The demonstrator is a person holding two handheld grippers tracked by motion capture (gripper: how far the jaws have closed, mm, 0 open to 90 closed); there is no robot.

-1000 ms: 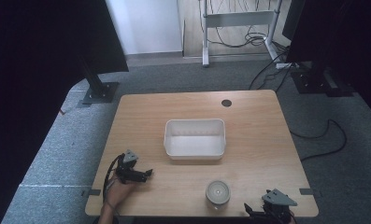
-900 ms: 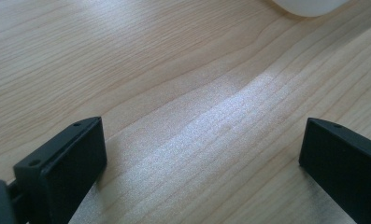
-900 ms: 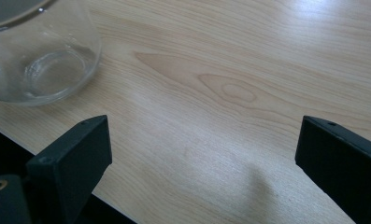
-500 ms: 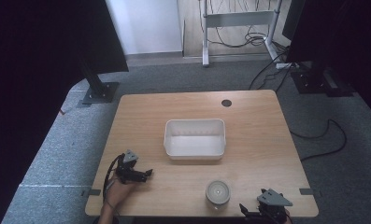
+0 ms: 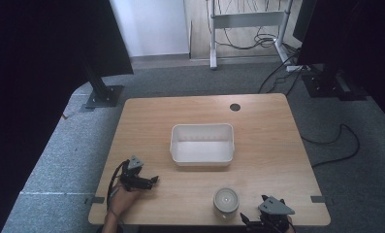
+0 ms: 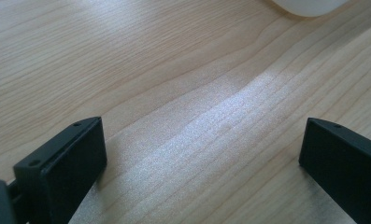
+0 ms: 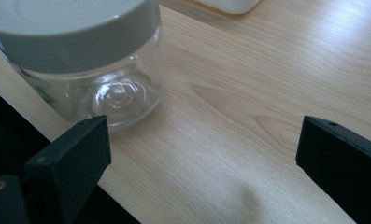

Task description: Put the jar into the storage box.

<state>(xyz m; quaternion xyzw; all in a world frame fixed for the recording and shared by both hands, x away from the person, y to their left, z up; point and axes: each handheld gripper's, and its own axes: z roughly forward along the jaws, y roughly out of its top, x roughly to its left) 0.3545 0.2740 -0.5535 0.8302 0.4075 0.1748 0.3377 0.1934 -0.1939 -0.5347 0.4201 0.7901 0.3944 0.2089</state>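
Observation:
A clear glass jar [image 5: 226, 201] with a white lid stands near the table's front edge. In the right gripper view the jar [image 7: 85, 60] is at the upper left, just beyond the left jaw and outside the gap. My right gripper [image 5: 252, 221] [image 7: 204, 140] sits at the front edge, right of the jar, open over bare wood. A white rectangular bin [image 5: 202, 144] rests empty at the table's middle. My left gripper [image 5: 153, 180] [image 6: 204, 140] lies low over the front left, open wide with nothing but wood between its jaws.
The wooden table [image 5: 267, 126] has a round cable hole [image 5: 235, 107] at the back. A corner of the white bin [image 6: 309, 4] shows at the top of the left gripper view. Black stands and cables sit on the grey floor around the table.
My right gripper has shifted a little to the left along the front edge, closer to the jar. The left gripper, jar and bin have stayed put.

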